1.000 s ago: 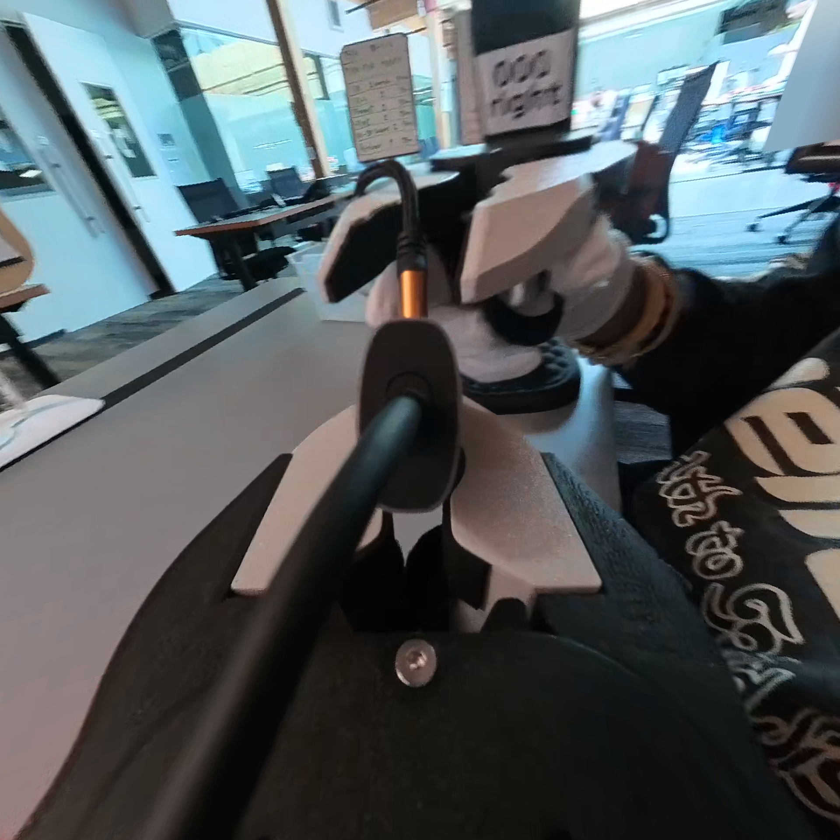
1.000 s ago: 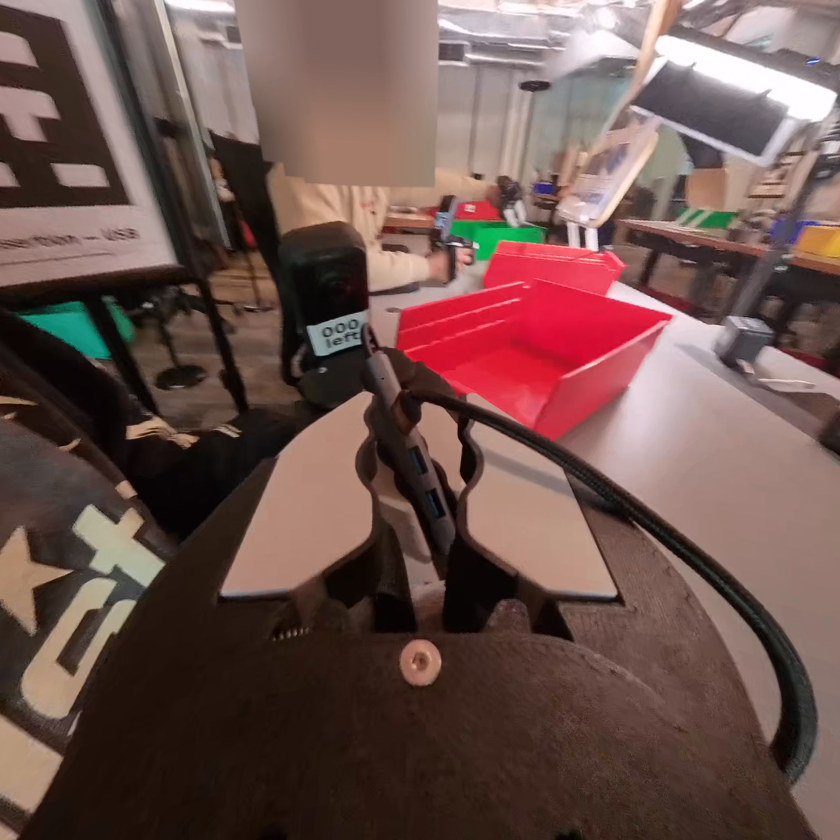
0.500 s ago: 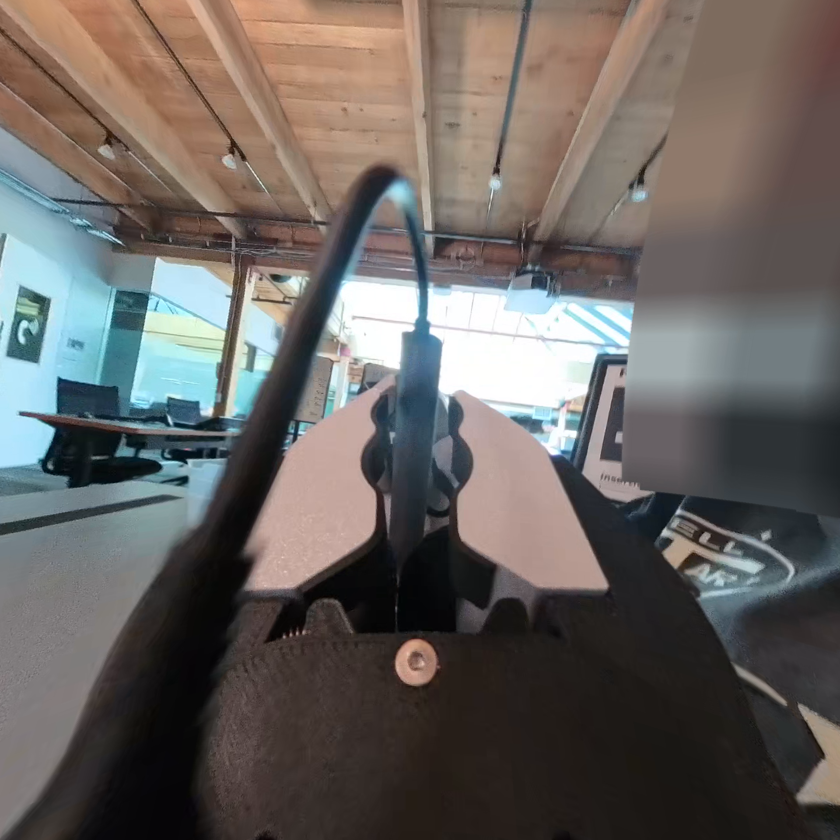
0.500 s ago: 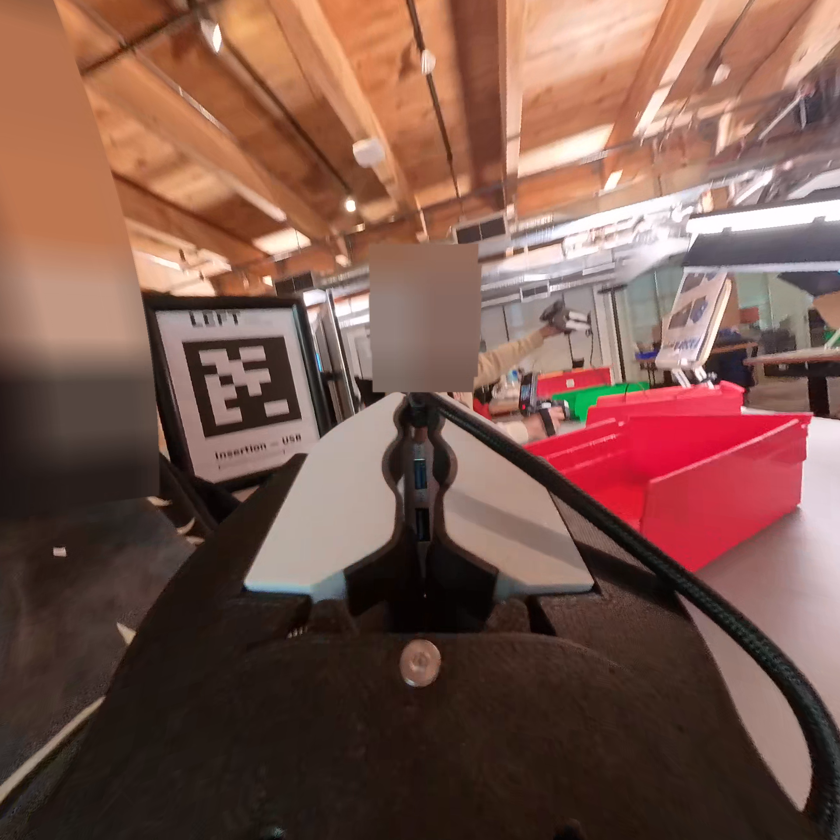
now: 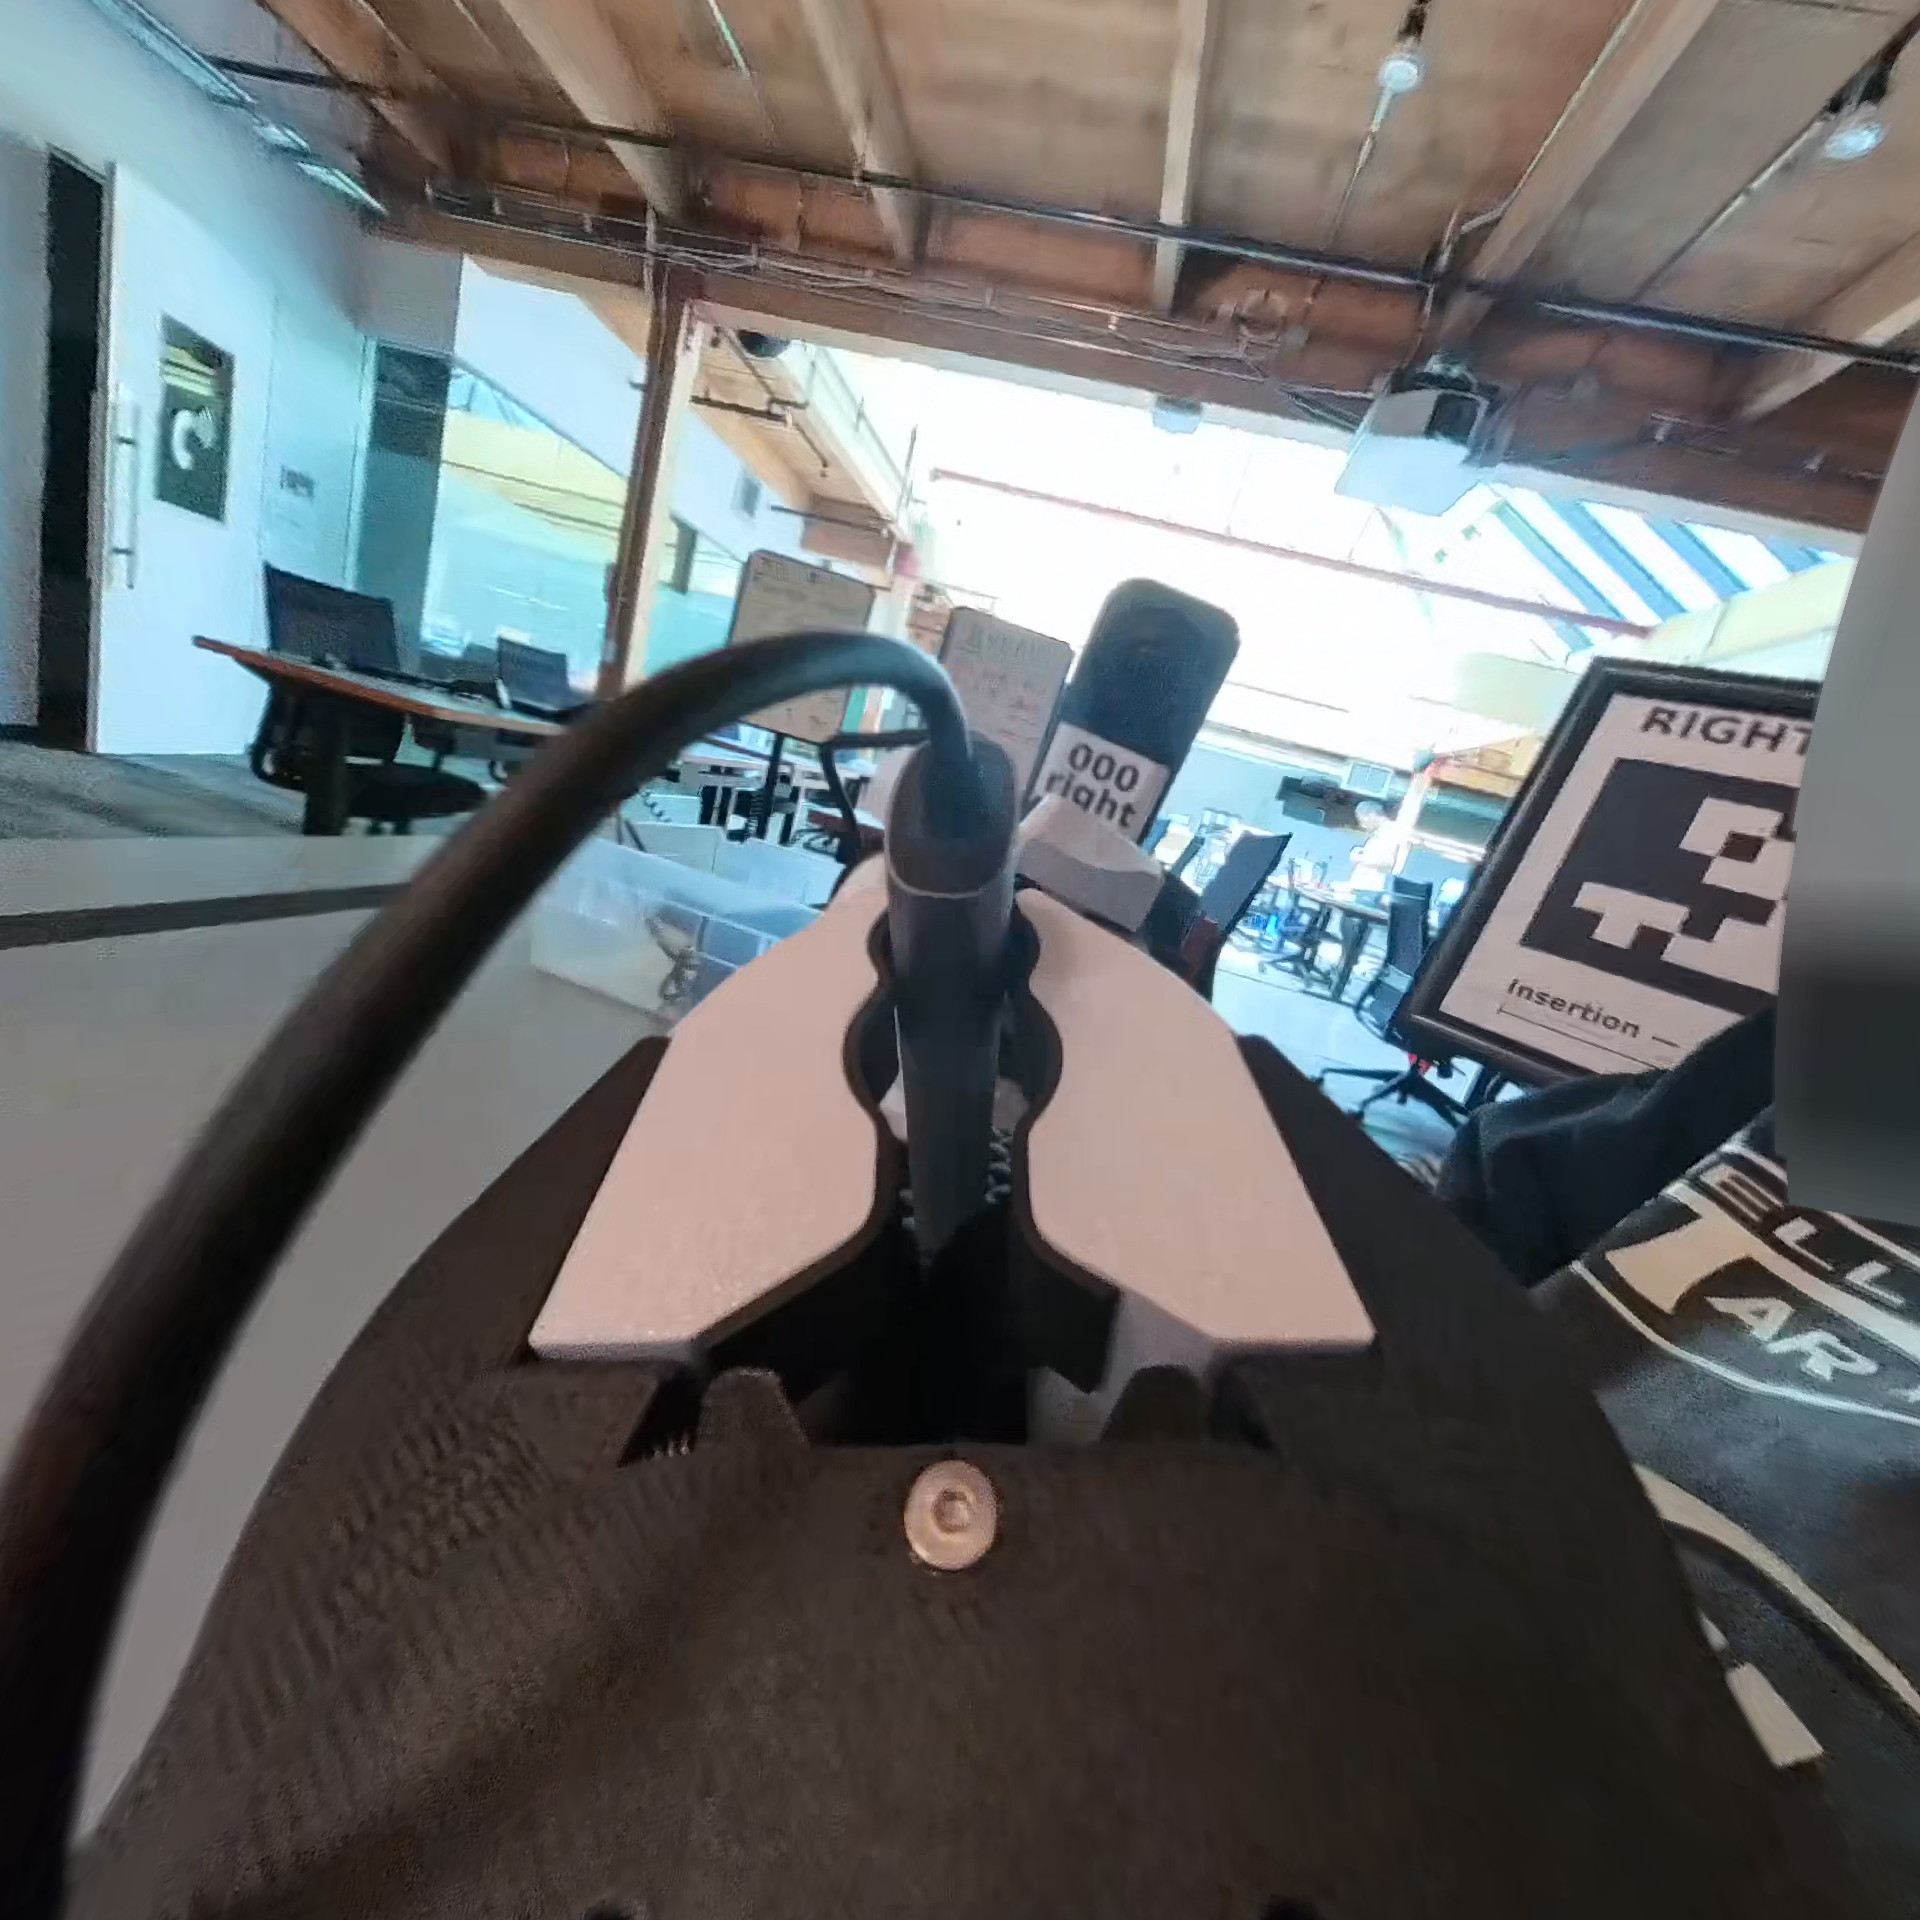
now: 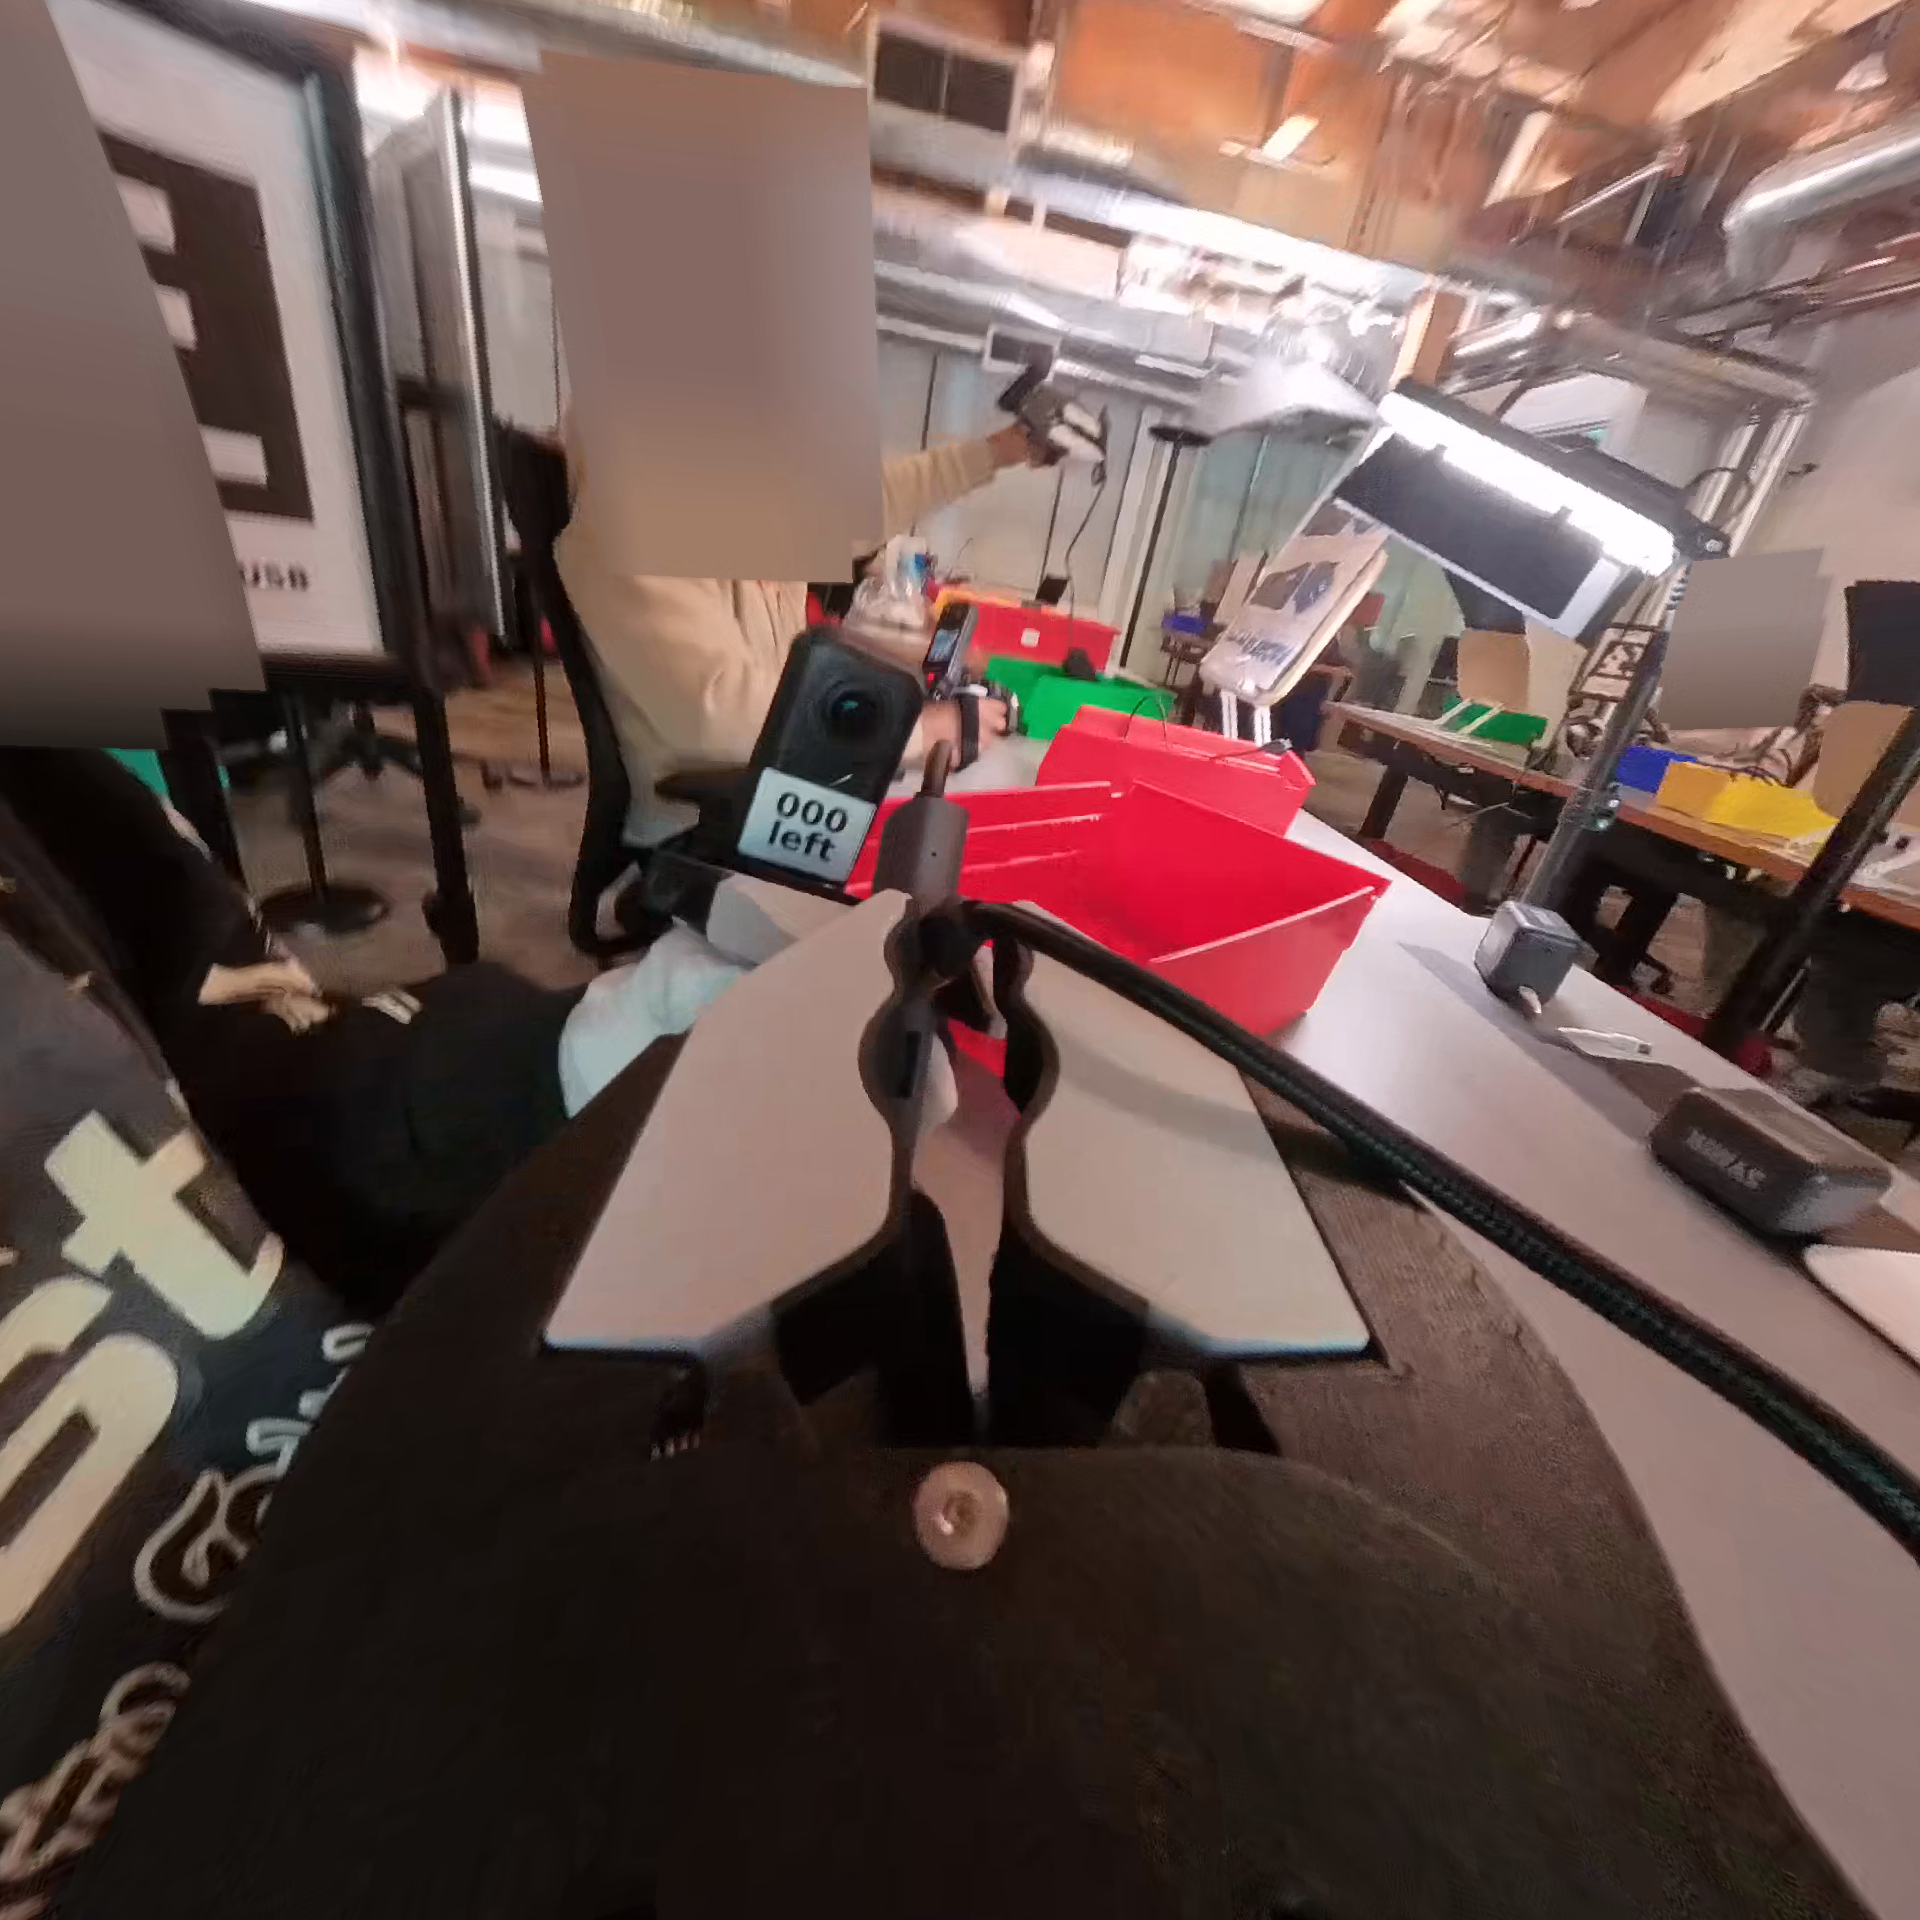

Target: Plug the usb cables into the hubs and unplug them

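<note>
While both rigs are being held clear of the bench (image 6: 1455, 1049), left tongs (image 5: 948, 935) are clamping the hub (image 5: 948, 894), right tongs (image 6: 940, 966) apparently clenching a braided usb cable (image 6: 1351, 1122) plug, probably for alignment; labels and marker boards are showing, wording omitted

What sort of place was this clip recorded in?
Likely an open-plan workshop or lab: exposed wooden ceiling beams, long worktables carrying red parts bins, and office desks with chairs behind.
</note>
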Demonstrator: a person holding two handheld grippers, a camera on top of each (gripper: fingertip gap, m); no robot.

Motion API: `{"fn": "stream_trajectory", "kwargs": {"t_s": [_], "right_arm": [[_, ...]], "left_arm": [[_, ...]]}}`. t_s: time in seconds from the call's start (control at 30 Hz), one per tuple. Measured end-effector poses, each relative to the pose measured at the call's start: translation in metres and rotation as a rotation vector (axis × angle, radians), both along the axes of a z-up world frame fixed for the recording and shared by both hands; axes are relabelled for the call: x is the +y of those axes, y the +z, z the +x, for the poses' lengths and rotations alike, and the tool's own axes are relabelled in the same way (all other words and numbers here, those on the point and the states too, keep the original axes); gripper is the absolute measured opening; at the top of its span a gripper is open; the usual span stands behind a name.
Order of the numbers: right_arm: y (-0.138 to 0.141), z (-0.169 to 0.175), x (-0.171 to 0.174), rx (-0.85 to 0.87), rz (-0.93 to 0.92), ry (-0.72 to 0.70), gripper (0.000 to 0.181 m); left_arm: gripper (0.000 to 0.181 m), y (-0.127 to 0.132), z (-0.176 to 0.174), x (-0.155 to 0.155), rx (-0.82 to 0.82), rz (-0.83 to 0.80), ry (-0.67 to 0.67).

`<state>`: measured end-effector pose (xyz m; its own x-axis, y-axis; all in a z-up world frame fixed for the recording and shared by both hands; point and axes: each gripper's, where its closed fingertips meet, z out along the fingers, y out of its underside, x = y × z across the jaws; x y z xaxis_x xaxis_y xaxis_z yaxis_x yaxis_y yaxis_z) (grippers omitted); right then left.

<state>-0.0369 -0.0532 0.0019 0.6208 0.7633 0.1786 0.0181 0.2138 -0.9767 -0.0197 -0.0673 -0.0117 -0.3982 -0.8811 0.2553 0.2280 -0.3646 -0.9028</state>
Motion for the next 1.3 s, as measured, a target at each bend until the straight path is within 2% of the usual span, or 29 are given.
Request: {"fn": "stream_trajectory", "kwargs": {"t_s": [0.1, 0.17, 0.23, 0.3, 0.43, 0.57, 0.87, 1.13, 1.3], "right_arm": [[0.009, 0.001, -0.010, 0.035, 0.045, 0.052, 0.012], [0.021, 0.001, -0.016, 0.218, 0.069, 0.139, 0.011], [0.029, 0.003, -0.018, 0.448, 0.026, 0.238, 0.009], [0.030, 0.008, -0.012, 0.604, -0.036, 0.271, 0.008], [0.034, 0.014, -0.009, 0.769, -0.018, 0.285, 0.006], [0.039, 0.017, -0.012, 0.799, 0.053, 0.246, 0.006], [0.048, 0.022, -0.011, 0.827, 0.075, 0.239, 0.007], [0.032, 0.018, -0.002, 0.771, 0.009, 0.219, 0.007], [0.024, 0.017, 0.003, 0.803, -0.016, 0.200, 0.006]], "left_arm": [[0.017, 0.008, 0.001, -0.012, -0.061, -0.030, -0.085], [0.016, 0.018, 0.000, -0.017, -0.122, -0.099, -0.165], [0.016, 0.027, 0.000, -0.015, -0.169, -0.158, -0.191], [0.016, 0.029, 0.002, -0.008, -0.178, -0.135, -0.129], [0.016, 0.038, 0.002, -0.005, -0.262, -0.101, -0.011], [0.016, 0.046, 0.004, -0.006, -0.348, -0.082, 0.045], [0.016, 0.055, 0.008, -0.005, -0.417, -0.133, 0.028], [0.016, 0.040, 0.003, 0.004, -0.417, -0.291, -0.030], [0.017, 0.032, 0.001, 0.011, -0.433, -0.337, 0.030]]}}
